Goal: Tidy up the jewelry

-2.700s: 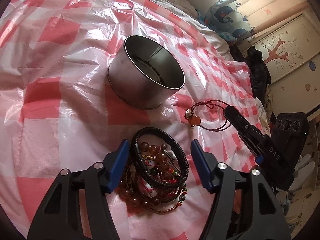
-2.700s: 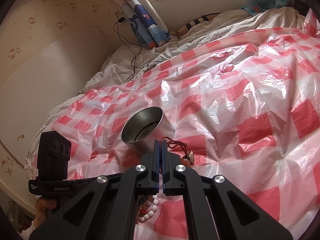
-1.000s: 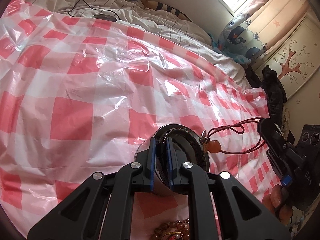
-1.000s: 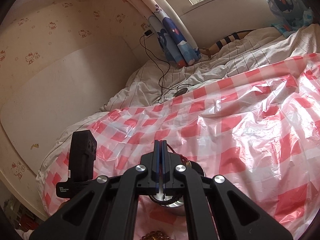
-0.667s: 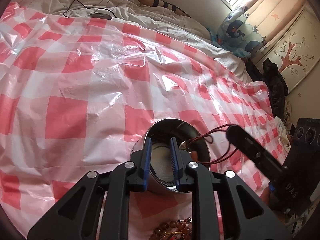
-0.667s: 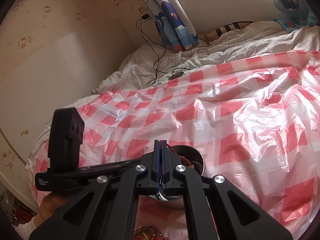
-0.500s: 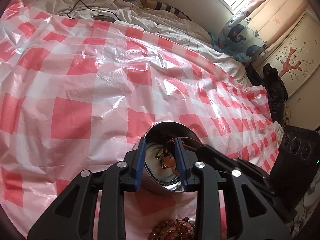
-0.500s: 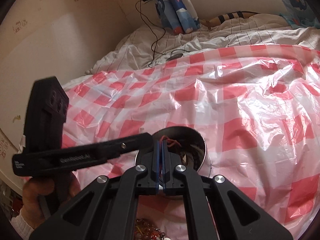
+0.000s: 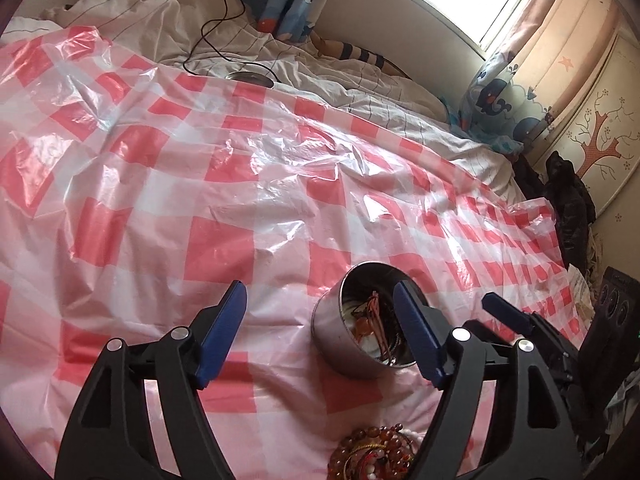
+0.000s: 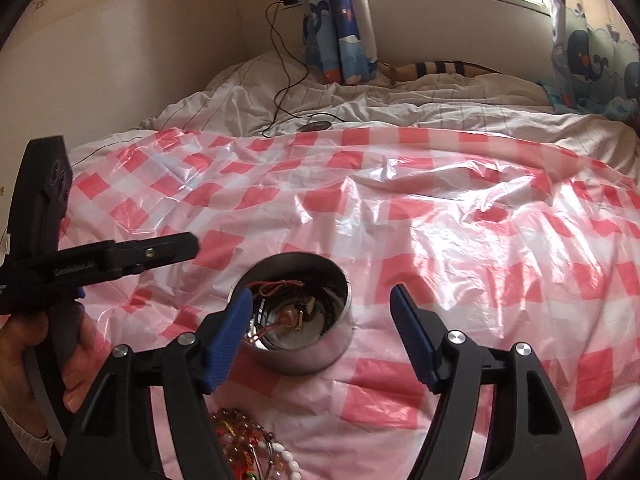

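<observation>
A round metal tin (image 9: pixel 344 336) (image 10: pixel 304 354) stands on the red-and-white checked plastic sheet. Inside it lie a red-cord necklace with an amber pendant (image 10: pixel 288 316) (image 9: pixel 362 326) and a dark bracelet. My left gripper (image 9: pixel 320 304) hangs just left of the tin, jaws opening wide, nothing between them; its right finger overlaps the tin's rim in the picture. My right gripper (image 10: pixel 320 298) hovers over the tin, jaws opening, empty. A heap of bead bracelets (image 9: pixel 372 454) (image 10: pixel 248 452) lies on the sheet nearer than the tin.
The plastic sheet (image 9: pixel 180 200) covers a bed with a white quilt (image 10: pixel 360 112) behind. A black cable (image 10: pixel 284 80) and a small dark puck lie on the quilt. Dark clothes (image 9: pixel 568 208) hang at the right edge. A hand (image 10: pixel 24 344) holds the left gripper.
Both grippers were shut, the left on the black bracelet and the right on the red cord, over the tin. Both have opened wide; the bracelet and necklace now lie in the tin.
</observation>
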The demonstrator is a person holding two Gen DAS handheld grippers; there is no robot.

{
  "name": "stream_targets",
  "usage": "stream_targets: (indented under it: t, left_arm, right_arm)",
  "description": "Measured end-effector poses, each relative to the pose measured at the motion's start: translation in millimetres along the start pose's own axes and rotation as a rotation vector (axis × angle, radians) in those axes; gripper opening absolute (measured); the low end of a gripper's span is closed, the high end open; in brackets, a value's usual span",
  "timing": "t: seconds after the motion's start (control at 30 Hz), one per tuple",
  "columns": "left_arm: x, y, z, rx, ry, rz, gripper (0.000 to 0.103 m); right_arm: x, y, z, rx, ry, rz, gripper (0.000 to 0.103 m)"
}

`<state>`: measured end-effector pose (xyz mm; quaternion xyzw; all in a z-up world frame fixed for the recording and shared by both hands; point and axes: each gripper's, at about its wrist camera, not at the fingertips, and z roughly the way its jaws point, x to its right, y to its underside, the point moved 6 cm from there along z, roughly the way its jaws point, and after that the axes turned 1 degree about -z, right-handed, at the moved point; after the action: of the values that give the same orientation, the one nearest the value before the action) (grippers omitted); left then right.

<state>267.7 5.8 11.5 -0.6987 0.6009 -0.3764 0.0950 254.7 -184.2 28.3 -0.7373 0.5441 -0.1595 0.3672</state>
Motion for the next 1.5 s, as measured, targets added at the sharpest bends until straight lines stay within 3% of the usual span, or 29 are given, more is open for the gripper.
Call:
stream_targets:
  t: [0.1,0.23,0.3,0.4,0.57,0.63,0.7,0.77,0.83,0.97,1.03,1.1,1.13,1.2,1.27,1.43,1.5]
  left_arm:
    - [-9,10,-8,-0.027,-0.013,0.008,0.075]
    - [-31,39,-19,-0.031,-0.030,-0.061,0.077]
    - [-46,53,-15,-0.051,-0.043,-0.123,0.077]
    - [-54,54,-10,-0.070,-0.024,-0.187,0.077]
    - [-38,49,-15,-0.039,-0.032,-0.095,0.078]
    - [-36,47,-14,-0.047,-0.015,-0.099,0.078]
    - [-36,44,-16,-0.047,-0.008,-0.105,0.078]
    - [-37,43,-19,-0.042,-0.004,-0.107,0.079]
    - [-35,43,-22,-0.052,0.008,-0.094,0.079]
    - [-20,50,-20,-0.123,0.053,0.000,0.081]
    - [-9,59,-15,-0.193,0.133,0.032,0.081]
    - [1,69,-10,-0.246,0.199,0.036,0.081]
    - [6,73,-7,-0.259,0.211,0.046,0.081]
    - [13,81,-1,-0.275,0.203,0.076,0.081]
    - [14,84,3,-0.281,0.195,0.073,0.081]
    - [10,91,19,-0.325,0.198,0.029,0.081]
    - [11,93,26,-0.326,0.167,0.047,0.081]
  right_arm:
    - [11,12,-10,-0.051,0.002,0.036,0.069]
    - [1,21,-26,-0.007,-0.124,0.081,0.068]
    - [-12,16,-28,0.058,-0.051,0.027,0.067]
    - [-31,-3,-5,0.049,0.031,-0.103,0.068]
    - [-40,-24,72,-0.135,0.117,-0.291,0.068]
    - [-43,-15,98,-0.228,0.115,-0.351,0.068]
    - [-45,-4,112,-0.287,0.172,-0.438,0.068]
    - [-35,-4,110,-0.289,0.185,-0.415,0.068]
    - [-19,-12,88,-0.220,0.206,-0.339,0.068]
    - [-8,-4,8,-0.100,0.021,-0.120,0.068]
    - [-7,15,-26,-0.072,-0.037,-0.059,0.067]
    - [0,39,-50,-0.063,-0.080,0.023,0.042]
    - [6,51,-56,-0.062,-0.113,0.088,0.036]
    - [12,74,-54,-0.079,-0.192,0.175,0.013]
    - [4,83,-44,-0.126,-0.187,0.150,0.013]
    - [-21,85,-31,-0.174,-0.364,0.147,0.013]
    - [-22,92,-25,-0.221,-0.340,0.136,0.013]
